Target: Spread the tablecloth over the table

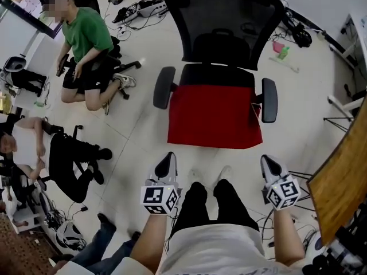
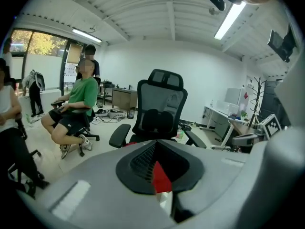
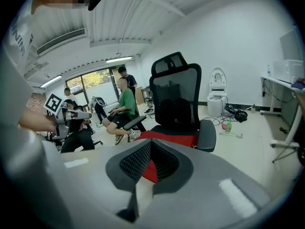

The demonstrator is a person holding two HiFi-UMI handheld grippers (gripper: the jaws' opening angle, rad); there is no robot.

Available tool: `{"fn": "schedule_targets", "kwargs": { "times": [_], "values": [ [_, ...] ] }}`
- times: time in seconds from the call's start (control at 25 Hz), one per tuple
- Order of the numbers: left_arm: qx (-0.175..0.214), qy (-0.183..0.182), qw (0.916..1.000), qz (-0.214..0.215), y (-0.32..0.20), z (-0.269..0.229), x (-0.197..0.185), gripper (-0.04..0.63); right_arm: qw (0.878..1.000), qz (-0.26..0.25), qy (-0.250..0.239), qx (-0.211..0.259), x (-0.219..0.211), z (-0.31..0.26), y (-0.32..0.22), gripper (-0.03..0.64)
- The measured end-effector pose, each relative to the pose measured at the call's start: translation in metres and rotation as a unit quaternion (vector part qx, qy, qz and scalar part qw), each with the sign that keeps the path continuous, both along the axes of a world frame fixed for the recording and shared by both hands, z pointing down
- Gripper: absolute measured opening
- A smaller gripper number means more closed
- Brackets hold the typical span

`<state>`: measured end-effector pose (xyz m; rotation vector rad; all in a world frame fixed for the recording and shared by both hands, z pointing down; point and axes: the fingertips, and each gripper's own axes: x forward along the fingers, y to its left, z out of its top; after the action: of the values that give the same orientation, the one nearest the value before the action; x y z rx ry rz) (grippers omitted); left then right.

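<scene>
Left tool (image 1: 167, 160), right tool (image 1: 268, 165): jaws together on both, nothing between them. Red tablecloth (image 1: 215, 114) lies draped over seat of office chair (image 1: 229, 27), ahead of both tools, untouched. Wooden worktop (image 1: 341, 179) at right edge of head view (mostly out of frame). Step in hand, my reading: reach for cloth. To do well: open jaws before arrival, take near hem at two well-separated points, pinch one layer only, lift clear of armrests before turning to worktop.

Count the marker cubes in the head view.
2. One cube on the left gripper, lower centre-left; the other cube on the right gripper, lower right. None looks hidden.
</scene>
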<state>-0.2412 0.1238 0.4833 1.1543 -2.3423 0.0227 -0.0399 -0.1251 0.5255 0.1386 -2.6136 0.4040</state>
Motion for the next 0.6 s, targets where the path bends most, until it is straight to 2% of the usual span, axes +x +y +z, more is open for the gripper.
{"fn": "schedule_targets", "kwargs": {
  "times": [0.16, 0.36, 0.6],
  "values": [
    [-0.007, 0.029, 0.9995, 0.007, -0.008, 0.059, -0.008, 0.006, 0.999, 0.033, 0.008, -0.009, -0.009, 0.048, -0.016, 0.006],
    [-0.009, 0.071, 0.9974, -0.008, 0.000, 0.129, -0.025, 0.006, 0.994, 0.094, 0.014, -0.055, -0.006, 0.118, -0.022, 0.006],
    [-0.048, 0.102, 0.9936, -0.012, 0.010, 0.229, -0.024, 0.006, 0.984, 0.142, 0.038, -0.097, 0.009, 0.211, -0.017, 0.006]
  ]
}}
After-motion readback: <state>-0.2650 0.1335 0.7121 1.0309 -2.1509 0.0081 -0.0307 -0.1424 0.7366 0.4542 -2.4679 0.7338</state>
